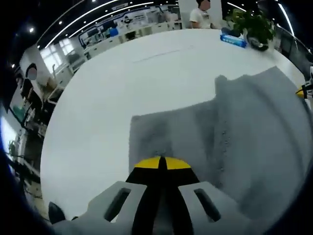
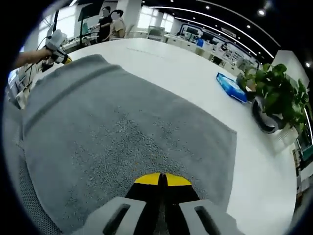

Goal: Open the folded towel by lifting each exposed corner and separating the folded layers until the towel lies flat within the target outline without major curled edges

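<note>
A grey towel [image 1: 254, 132] lies spread over the white table [image 1: 122, 83], with a step where one part stands higher than the part near my jaws. My left gripper [image 1: 162, 163] has its yellow-tipped jaws pressed together on the towel's near edge. In the right gripper view the towel [image 2: 122, 132] stretches away from me, and my right gripper [image 2: 162, 179] is shut on its near edge as well. The left gripper [image 2: 57, 45], held by a hand, sits at the towel's far corner. The right gripper [image 1: 304, 91] peeks in at the towel's far side.
A blue box [image 2: 231, 87] and a potted plant [image 2: 274, 93] stand on the table beyond the towel's side; the box [image 1: 233, 40] and the plant [image 1: 254, 27] are at the far edge in the left gripper view. People [image 2: 110, 24] stand behind the table [image 2: 195, 73]. Office desks lie beyond.
</note>
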`<state>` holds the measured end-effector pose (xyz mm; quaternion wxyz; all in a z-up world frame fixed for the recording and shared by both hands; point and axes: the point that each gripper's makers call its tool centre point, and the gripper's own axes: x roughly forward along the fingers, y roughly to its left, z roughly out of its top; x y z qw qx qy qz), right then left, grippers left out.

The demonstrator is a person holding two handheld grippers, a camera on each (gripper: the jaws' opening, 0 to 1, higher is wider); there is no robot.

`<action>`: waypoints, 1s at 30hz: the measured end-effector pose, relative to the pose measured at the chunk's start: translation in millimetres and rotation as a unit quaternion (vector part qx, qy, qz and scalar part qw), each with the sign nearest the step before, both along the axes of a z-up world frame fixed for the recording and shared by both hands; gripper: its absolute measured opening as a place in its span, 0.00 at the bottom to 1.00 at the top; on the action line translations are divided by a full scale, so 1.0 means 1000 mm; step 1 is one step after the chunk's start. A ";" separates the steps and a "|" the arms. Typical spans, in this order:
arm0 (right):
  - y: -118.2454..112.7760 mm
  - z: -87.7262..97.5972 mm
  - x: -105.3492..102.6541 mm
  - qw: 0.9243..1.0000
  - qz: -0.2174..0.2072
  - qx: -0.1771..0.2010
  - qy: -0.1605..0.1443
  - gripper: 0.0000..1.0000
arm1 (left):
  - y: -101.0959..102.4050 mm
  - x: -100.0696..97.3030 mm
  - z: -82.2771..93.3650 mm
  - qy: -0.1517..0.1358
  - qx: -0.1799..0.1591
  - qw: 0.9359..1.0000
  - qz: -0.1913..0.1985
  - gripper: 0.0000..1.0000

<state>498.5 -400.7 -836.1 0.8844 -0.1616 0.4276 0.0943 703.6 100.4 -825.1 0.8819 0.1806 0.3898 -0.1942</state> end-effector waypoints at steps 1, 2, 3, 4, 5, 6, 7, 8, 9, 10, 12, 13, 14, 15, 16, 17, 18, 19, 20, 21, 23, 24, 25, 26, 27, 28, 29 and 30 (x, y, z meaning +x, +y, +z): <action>0.000 0.000 0.000 1.000 -0.003 0.003 0.000 0.00 | 0.004 0.001 0.000 -0.002 0.005 1.000 0.002 0.00; 0.001 0.000 -0.001 1.000 -0.001 0.002 -0.002 0.00 | 0.008 0.003 0.000 -0.004 0.010 1.000 0.004 0.00; 0.001 0.000 0.000 1.000 0.001 0.000 -0.004 0.00 | 0.014 0.004 0.000 -0.005 0.015 1.000 0.006 0.00; 0.000 0.000 0.000 1.000 0.002 -0.002 -0.004 0.00 | 0.016 0.005 0.000 -0.006 0.017 1.000 0.008 0.00; 0.000 0.000 0.000 1.000 0.003 -0.002 -0.005 0.00 | 0.019 0.006 0.000 -0.007 0.018 1.000 0.008 0.00; 0.000 0.000 0.000 1.000 0.001 0.000 -0.006 0.00 | 0.020 0.007 0.001 -0.009 0.019 1.000 0.008 0.01; 0.000 0.000 0.000 1.000 -0.001 0.003 -0.007 0.00 | 0.021 0.008 0.001 -0.008 0.017 1.000 0.008 0.01; 0.000 0.000 0.000 1.000 -0.004 0.007 -0.009 0.00 | 0.021 0.008 0.001 -0.008 0.015 1.000 0.010 0.01; 0.000 0.000 0.000 1.000 -0.008 0.012 -0.010 0.00 | 0.022 0.009 0.002 -0.009 0.015 1.000 0.014 0.02; -0.001 0.001 0.000 1.000 -0.015 0.021 -0.010 0.00 | 0.023 0.010 0.003 -0.011 0.011 1.000 0.024 0.04; -0.001 0.004 0.000 0.998 -0.040 0.047 -0.010 0.06 | 0.015 0.005 0.007 -0.006 -0.038 0.998 0.044 0.10; -0.001 0.013 0.006 0.995 -0.060 0.071 -0.037 0.14 | 0.003 0.000 0.016 -0.013 -0.083 0.996 0.041 0.18; 0.004 0.022 0.010 0.991 -0.068 0.102 -0.061 0.24 | -0.009 -0.004 0.023 -0.019 -0.117 0.993 0.026 0.25; 0.008 0.029 0.011 0.986 -0.073 0.132 -0.074 0.37 | -0.015 -0.012 0.030 -0.024 -0.134 0.991 0.016 0.32; 0.011 0.034 0.007 0.981 -0.083 0.160 -0.070 0.47 | -0.019 -0.027 0.036 -0.028 -0.131 0.991 0.002 0.34; 0.011 0.035 0.003 0.981 -0.087 0.163 -0.066 0.56 | -0.026 -0.040 0.039 -0.030 -0.134 0.990 -0.020 0.34; 0.011 0.034 -0.002 0.982 -0.081 0.157 -0.061 0.67 | -0.035 -0.064 0.040 -0.026 -0.133 0.990 -0.045 0.35; 0.015 0.031 -0.010 0.983 -0.078 0.158 -0.051 0.72 | -0.039 -0.077 0.040 -0.024 -0.131 0.990 -0.055 0.36; 0.022 0.024 -0.023 0.985 -0.063 0.156 -0.023 0.75 | -0.047 -0.101 0.037 -0.015 -0.137 0.988 -0.072 0.39; 0.028 0.019 -0.030 0.987 -0.047 0.150 -0.009 0.76 | -0.049 -0.114 0.033 -0.005 -0.140 0.988 -0.066 0.46; 0.041 0.008 -0.045 0.989 -0.024 0.144 0.026 0.76 | -0.059 -0.142 0.026 0.016 -0.171 0.984 -0.051 0.60; 0.046 0.005 -0.048 0.988 -0.020 0.146 0.038 0.77 | -0.062 -0.151 0.022 0.025 -0.178 0.983 -0.044 0.69; 0.053 0.001 -0.050 0.988 -0.012 0.149 0.049 0.79 | -0.060 -0.159 0.016 0.027 -0.164 0.985 -0.041 0.73; 0.055 -0.001 -0.049 0.988 -0.010 0.143 0.049 0.82 | -0.060 -0.162 0.012 0.028 -0.156 0.986 -0.042 0.74; 0.053 -0.003 -0.046 0.992 0.000 0.119 0.047 0.84 | -0.060 -0.167 0.007 0.031 -0.148 0.988 -0.042 0.72; 0.051 -0.004 -0.045 0.993 0.006 0.103 0.049 0.84 | -0.059 -0.168 0.005 0.033 -0.147 0.988 -0.042 0.70; 0.048 -0.006 -0.045 0.995 0.007 0.086 0.053 0.82 | -0.057 -0.169 -0.002 0.041 -0.141 0.988 -0.036 0.68; 0.047 -0.006 -0.043 0.995 0.013 0.081 0.050 0.82 | -0.056 -0.159 0.002 0.006 -0.128 0.990 -0.052 0.66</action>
